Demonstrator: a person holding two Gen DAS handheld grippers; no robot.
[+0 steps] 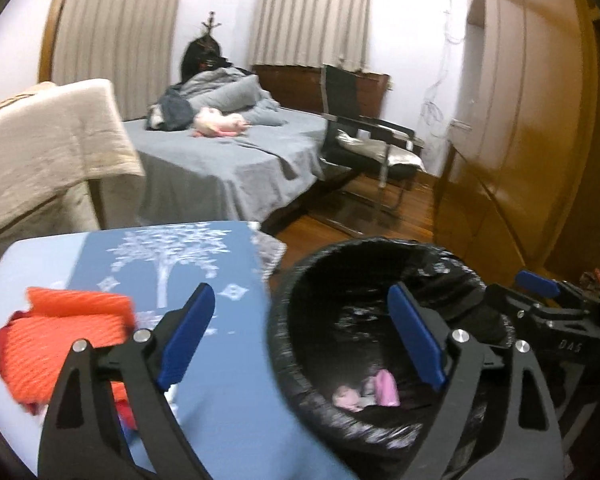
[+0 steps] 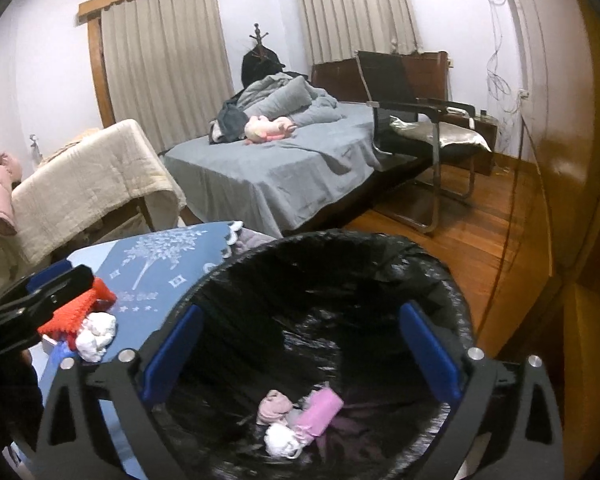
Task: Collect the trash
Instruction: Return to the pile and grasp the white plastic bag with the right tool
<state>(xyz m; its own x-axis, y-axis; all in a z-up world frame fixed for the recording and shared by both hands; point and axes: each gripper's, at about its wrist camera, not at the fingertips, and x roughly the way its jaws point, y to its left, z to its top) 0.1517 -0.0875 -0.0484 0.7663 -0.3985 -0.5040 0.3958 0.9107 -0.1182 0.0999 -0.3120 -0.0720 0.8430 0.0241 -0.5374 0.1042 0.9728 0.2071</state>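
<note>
A bin lined with a black bag (image 2: 456, 300) stands beside a blue-clothed table (image 2: 168, 276). Pink and white crumpled trash (image 2: 300, 416) lies at the bin's bottom; it also shows in the left wrist view (image 1: 366, 394). My right gripper (image 2: 300, 348) is open and empty above the bin's mouth. My left gripper (image 1: 300, 340) is open and empty, over the table edge and the bin's rim (image 1: 276, 308). On the table lie an orange-red ribbed wrapper (image 1: 60, 340) and white crumpled paper (image 2: 96, 334), left of both grippers. The left gripper also shows in the right wrist view (image 2: 48, 280).
A bed with grey sheets (image 2: 280, 168) and a pink plush toy (image 2: 266, 128) stands beyond the table. A black chair (image 2: 416, 116) stands on the wooden floor (image 2: 480, 240) to the right. A beige-covered seat (image 2: 88, 180) is at the left. A wooden wardrobe (image 1: 520, 120) lines the right side.
</note>
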